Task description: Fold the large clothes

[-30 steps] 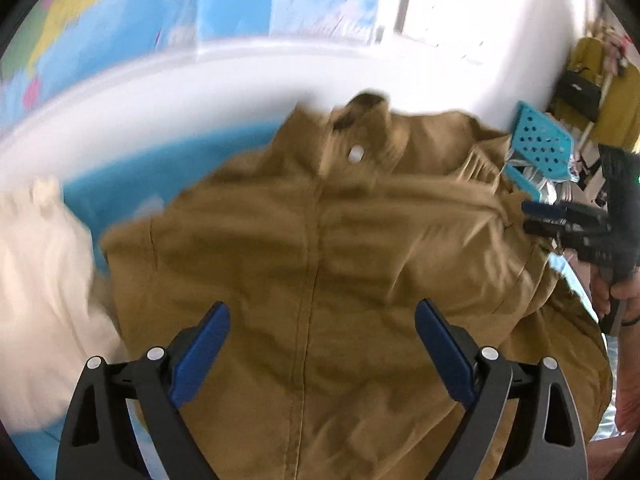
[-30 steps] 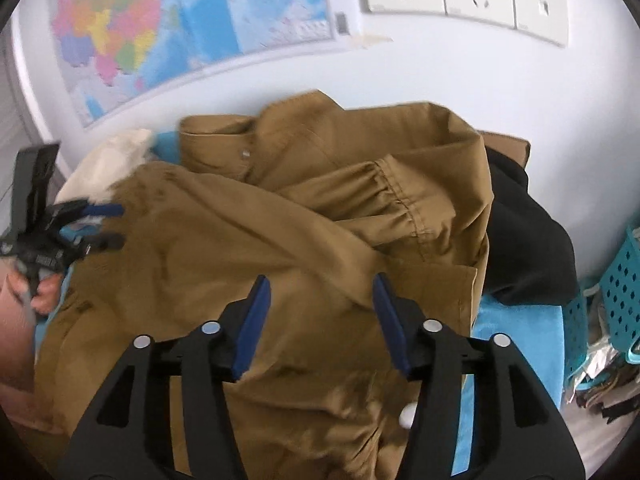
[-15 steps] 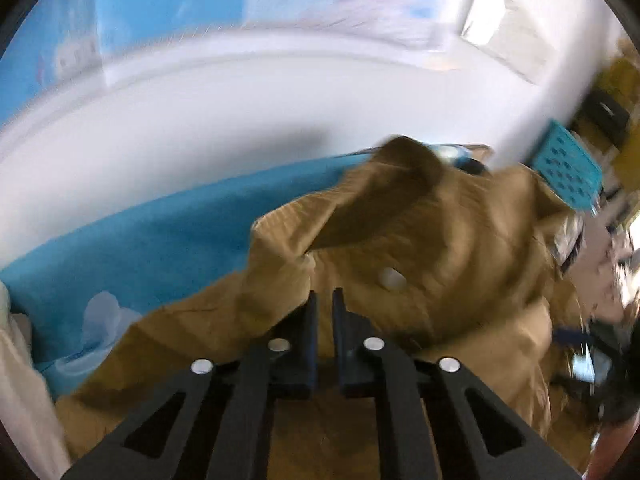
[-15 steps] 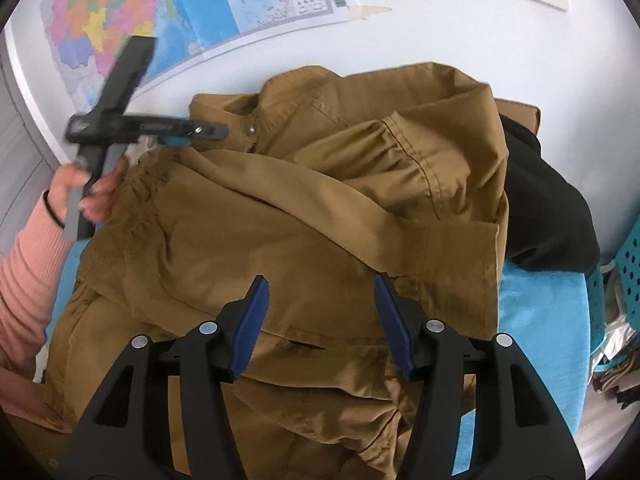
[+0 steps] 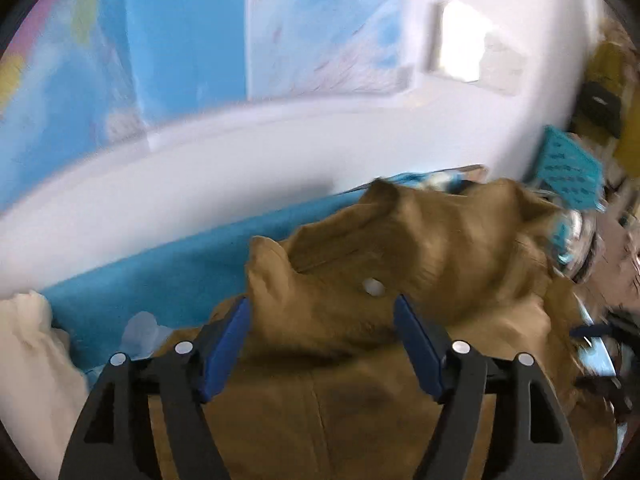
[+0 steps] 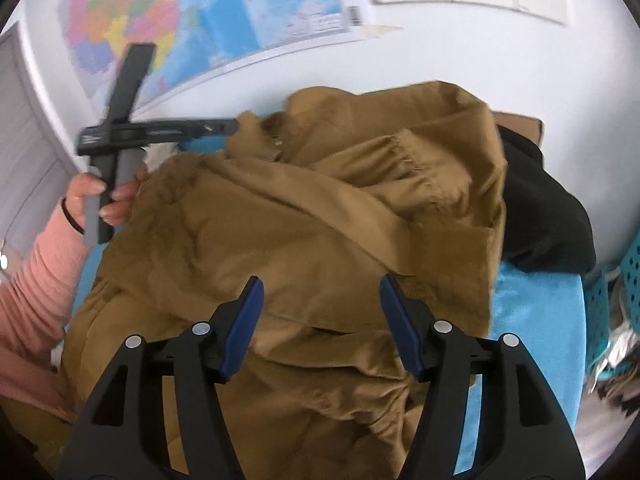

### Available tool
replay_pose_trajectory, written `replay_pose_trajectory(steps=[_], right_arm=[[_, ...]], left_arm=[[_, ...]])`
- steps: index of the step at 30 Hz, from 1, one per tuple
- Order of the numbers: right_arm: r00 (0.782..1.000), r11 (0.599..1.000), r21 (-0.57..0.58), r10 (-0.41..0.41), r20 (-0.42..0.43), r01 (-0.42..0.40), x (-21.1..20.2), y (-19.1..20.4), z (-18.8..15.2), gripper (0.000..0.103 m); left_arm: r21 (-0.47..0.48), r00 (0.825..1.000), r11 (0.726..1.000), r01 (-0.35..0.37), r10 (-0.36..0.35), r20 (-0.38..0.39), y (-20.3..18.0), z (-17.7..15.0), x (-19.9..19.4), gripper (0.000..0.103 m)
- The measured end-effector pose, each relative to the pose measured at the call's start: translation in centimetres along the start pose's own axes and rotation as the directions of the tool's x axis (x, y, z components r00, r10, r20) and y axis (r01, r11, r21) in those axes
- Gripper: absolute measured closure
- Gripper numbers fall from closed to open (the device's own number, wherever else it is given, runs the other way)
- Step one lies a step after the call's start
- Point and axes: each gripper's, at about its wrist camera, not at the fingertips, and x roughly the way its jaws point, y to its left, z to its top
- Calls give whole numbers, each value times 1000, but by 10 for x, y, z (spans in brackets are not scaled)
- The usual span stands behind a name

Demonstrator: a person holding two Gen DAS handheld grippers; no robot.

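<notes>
A large brown jacket (image 6: 312, 240) lies rumpled on a blue table cover (image 6: 536, 312). In the left wrist view its collar (image 5: 360, 248) with a white snap rises between the jaws of my left gripper (image 5: 322, 312), which stand wide open around it. The same gripper shows in the right wrist view (image 6: 224, 126) at the collar's left end, held by a hand in a pink sleeve. My right gripper (image 6: 322, 292) is open and empty above the jacket's lower front. A gathered cuff (image 6: 416, 164) lies folded across the chest.
A black garment (image 6: 548, 216) lies at the right under the jacket's edge. A cream garment (image 5: 28, 360) sits at the left. A teal basket (image 5: 568, 168) stands off the table's right end. A white wall with a map (image 6: 200, 12) and sockets is close behind.
My left gripper was shut at the collar half a second ago and now stands wide open there. My right gripper has stayed open over the jacket's front.
</notes>
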Motion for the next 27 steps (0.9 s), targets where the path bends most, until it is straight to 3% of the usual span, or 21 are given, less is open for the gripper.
replay_pose_trajectory(steps=[3,5,9,10,14,19,24,27], right_arm=[[995,997,-18,-71,-72,70,22,-5,-4,44],[989,996,-10,-93,-117,93,35,-13,-9,49],[995,996,62,-56,-84,62,21,-23,-11,49],[996,995,74,-55,-68,60,13,-23,-11,43],[1000,995,99,-14,-13,15,-25,-23,-23,33],[999,979,197,48,21,-52,-71,-37,-64,21],[995,953,285,95,23,-98,-103,-47,-115,12],[991,935,330,134,7,-128,-108,-49,-142,12]], left_arm=[[41,1000,999,13,-14,20,-13,-28,-35,31],[40,1000,999,6,-6,12,-14,-47,-43,31],[55,998,997,-59,61,-34,-14,-96,-58,31],[50,998,997,-56,58,-36,-12,-109,-65,29],[-11,997,997,-76,76,-18,1,-154,-98,23],[-151,999,987,-52,54,7,19,-207,-141,15],[-275,1000,961,14,-15,-1,33,-256,-171,14],[-319,998,946,51,-56,-6,34,-279,-178,14]])
